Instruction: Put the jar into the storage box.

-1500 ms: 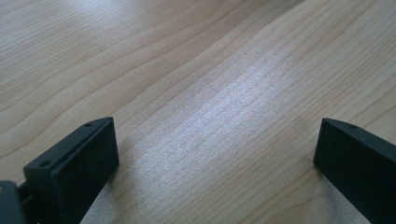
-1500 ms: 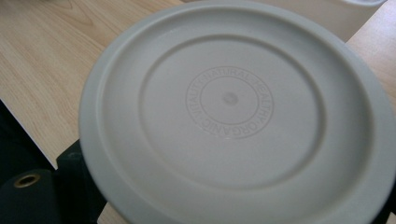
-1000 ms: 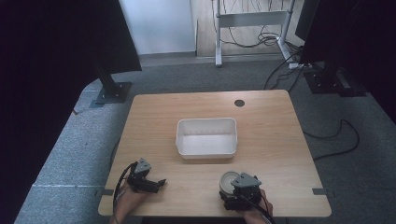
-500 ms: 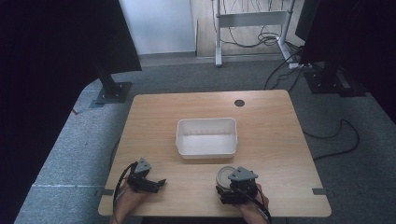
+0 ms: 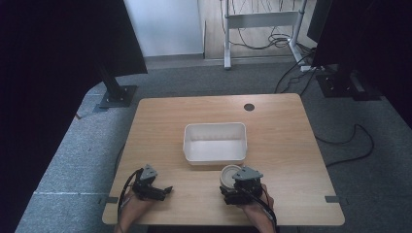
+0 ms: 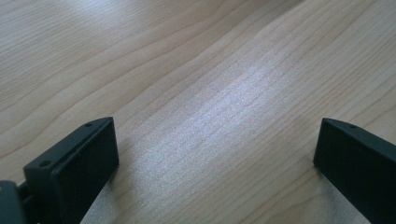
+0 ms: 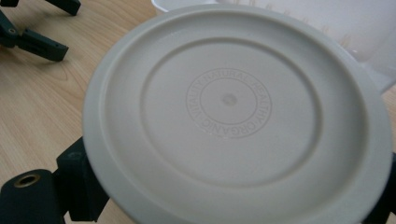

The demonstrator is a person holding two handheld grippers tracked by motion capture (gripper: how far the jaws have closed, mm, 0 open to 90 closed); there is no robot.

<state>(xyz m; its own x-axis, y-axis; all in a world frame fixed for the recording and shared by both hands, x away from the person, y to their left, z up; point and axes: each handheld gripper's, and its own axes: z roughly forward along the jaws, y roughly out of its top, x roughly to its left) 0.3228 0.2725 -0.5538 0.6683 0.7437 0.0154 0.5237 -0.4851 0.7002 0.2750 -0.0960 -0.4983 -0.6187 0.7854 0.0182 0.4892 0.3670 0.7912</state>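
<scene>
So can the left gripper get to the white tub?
Probably yes. The left gripper is open with bare table between it and the tub. The right gripper with the lid sits off to the side.

Two hand-held grippers working low, side by side.
The left gripper [image 5: 154,187] is resting with jaws spread wide; the right gripper [image 5: 239,187] is clamping a round lid [image 7: 238,116] between its jaws.

Matt wood-grain table [image 6: 219,93], smooth, seemingly plastic lid [image 7: 233,116], white tub [image 5: 214,143]
</scene>
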